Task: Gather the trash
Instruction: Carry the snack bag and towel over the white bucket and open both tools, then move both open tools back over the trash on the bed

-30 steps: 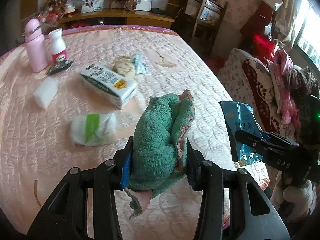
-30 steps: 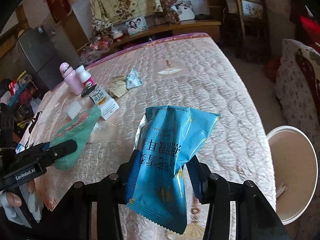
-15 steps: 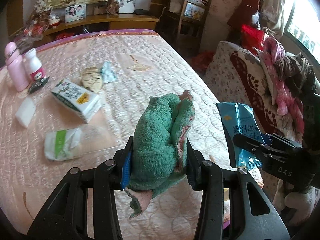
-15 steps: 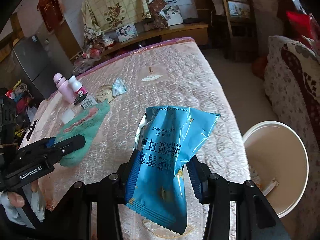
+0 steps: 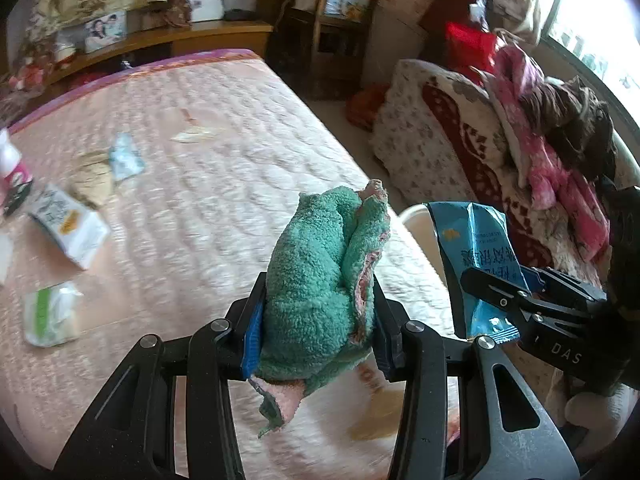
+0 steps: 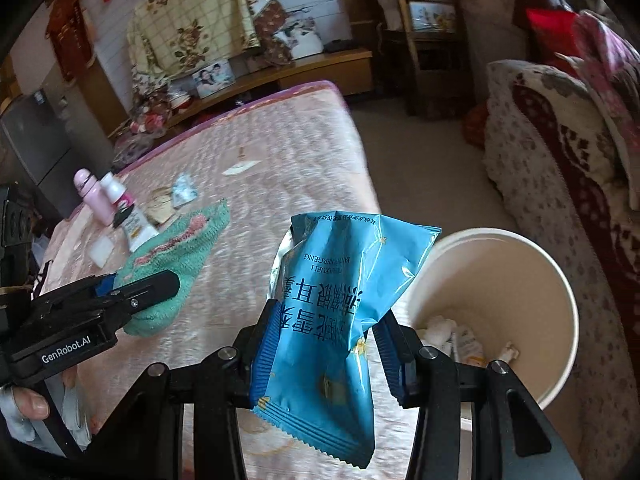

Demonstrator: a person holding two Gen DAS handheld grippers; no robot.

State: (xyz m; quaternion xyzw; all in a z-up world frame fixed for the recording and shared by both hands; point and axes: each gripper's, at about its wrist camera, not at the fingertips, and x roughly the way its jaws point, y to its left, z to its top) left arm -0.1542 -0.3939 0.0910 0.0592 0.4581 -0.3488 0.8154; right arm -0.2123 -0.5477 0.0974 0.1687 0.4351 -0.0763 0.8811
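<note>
Two hand-held grippers, both loaded: "GenRobot.AI" reads on the left hand-held gripper (image 6: 132,300), clamped on a fuzzy green towel (image 5: 320,280); the right hand-held gripper (image 6: 328,344) pinches a glossy blue snack wrapper (image 6: 332,312) printed in Chinese, beside the round white trash bucket (image 6: 560,280) past the quilted bed (image 5: 200,200).

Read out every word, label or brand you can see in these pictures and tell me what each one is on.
"GenRobot.AI": white lettering on the black left gripper body, seen from the right wrist.
"DAS": on the black right gripper body, seen from the left wrist; possibly cut off.
Blue foil snack packet: Chinese characters and small Latin lettering, upside down, not reliably readable.
White carton on the bed: print blurred.
</note>
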